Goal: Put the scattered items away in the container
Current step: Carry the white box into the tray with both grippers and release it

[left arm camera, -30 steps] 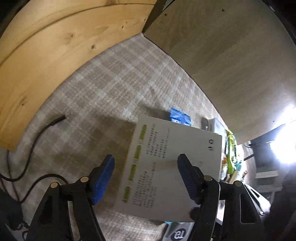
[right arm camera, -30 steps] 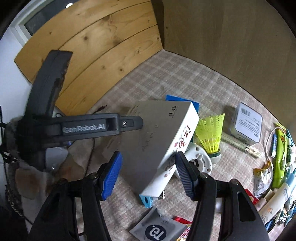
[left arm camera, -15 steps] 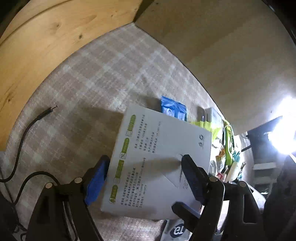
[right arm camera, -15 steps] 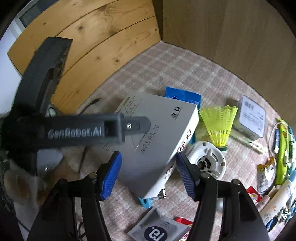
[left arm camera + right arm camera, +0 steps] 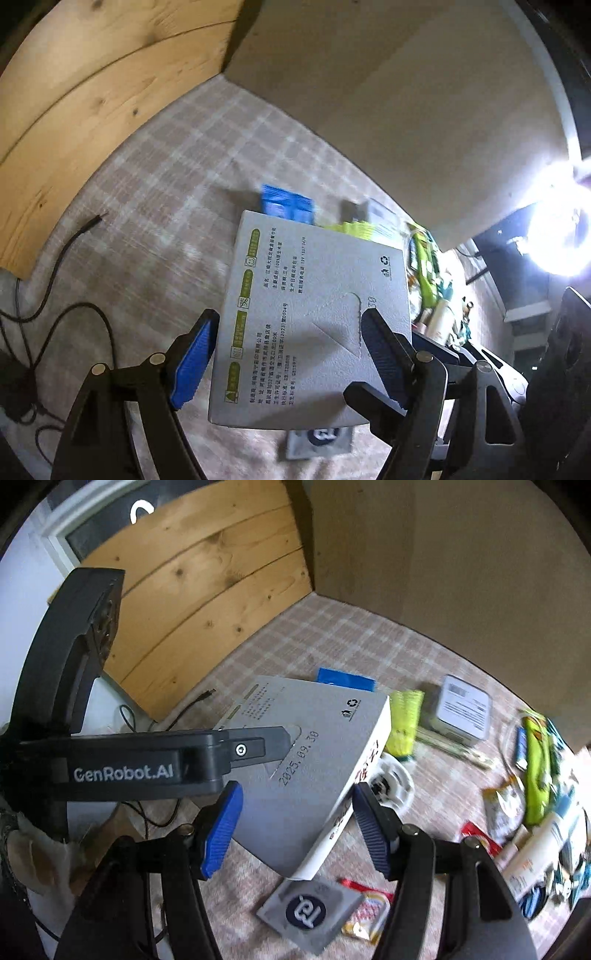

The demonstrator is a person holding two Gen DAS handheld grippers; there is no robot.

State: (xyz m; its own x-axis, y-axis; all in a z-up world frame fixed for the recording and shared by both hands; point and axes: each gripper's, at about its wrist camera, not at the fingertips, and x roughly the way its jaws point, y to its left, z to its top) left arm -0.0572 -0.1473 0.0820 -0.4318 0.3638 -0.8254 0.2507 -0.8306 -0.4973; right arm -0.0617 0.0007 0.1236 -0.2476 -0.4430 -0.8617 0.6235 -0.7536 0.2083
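**While the box lies flat, both tongs hang open**

Because the grey box [image 5: 314, 314] is the biggest thing here, it comes first. It lies on the checked cloth [image 5: 166, 184]. Its near corner sits on top of a grey packet [image 5: 310, 912], and its far edge covers part of a blue packet [image 5: 345, 681]. A yellow shuttlecock [image 5: 404, 720] and a white round thing [image 5: 391, 779] are just beside it.

The left tongs [image 5: 290, 325] have just been opening. Their pads stand apart with the box showing between them, but they do not press on it. The right tongs [image 5: 295, 790] are apart too and hold nothing.

I cannot tell which thing is the container.

What could go wrong? The box looks about as wide as the tongs can open, so a pad could land on top and slip off. The box could also slide on the packets and knock the shuttlecock over. Both tongs are close together, so they might bump.
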